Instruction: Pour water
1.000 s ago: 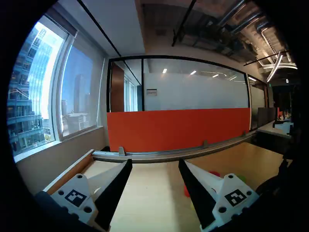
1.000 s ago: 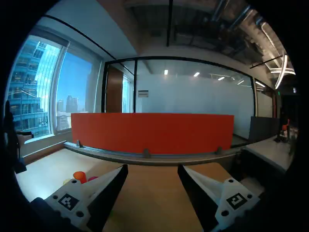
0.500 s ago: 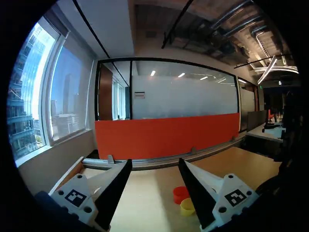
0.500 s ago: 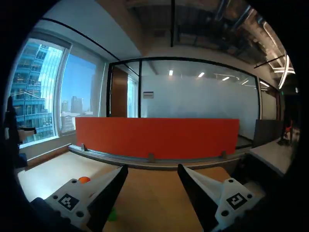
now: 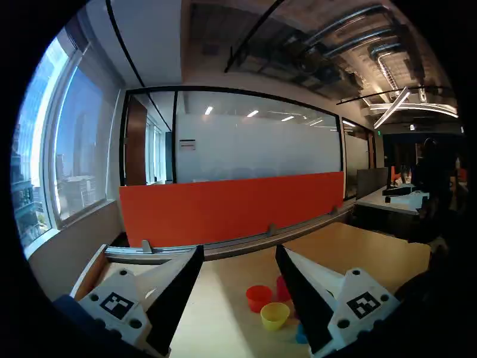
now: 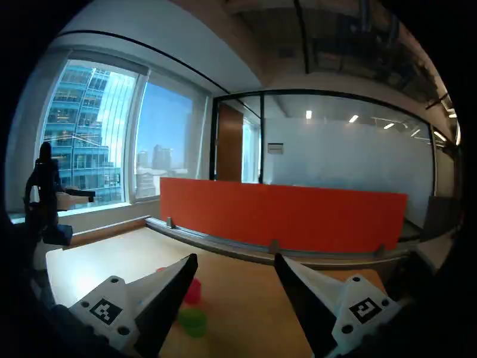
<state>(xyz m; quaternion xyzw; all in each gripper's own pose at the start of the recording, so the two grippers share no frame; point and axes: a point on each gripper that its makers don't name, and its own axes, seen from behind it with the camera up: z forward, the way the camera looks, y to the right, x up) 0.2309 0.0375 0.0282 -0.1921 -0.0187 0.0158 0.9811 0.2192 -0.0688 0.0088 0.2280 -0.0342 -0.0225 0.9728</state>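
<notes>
**Left gripper view swinging down onto the cups**

Left gripper view is now showing the left hand-held gripper [image 5: 238, 250] held released, its two fingers spread wide with nothing between them. Compared with half a second ago, more cups are coming into sight ahead of it. A red cup [image 5: 258, 297] and a yellow cup [image 5: 274, 315] are standing on the desk [image 5: 220, 298] in the gap, close to the right finger. They are sitting higher in the gap than before. A pink cup [image 5: 282, 287] is peeking out from behind that finger. The orange partition [image 5: 232, 206] is lying farther left than earlier.

In the right gripper view, the right hand-held gripper [image 6: 234, 259] is also hanging released and is gripping nothing. A second ago the cups were mostly tucked behind its left finger. Now a pink cup [image 6: 193, 291] and a green cup [image 6: 194, 320] are showing just inside that finger, on the desk. The window is taking up more of the left side.
</notes>
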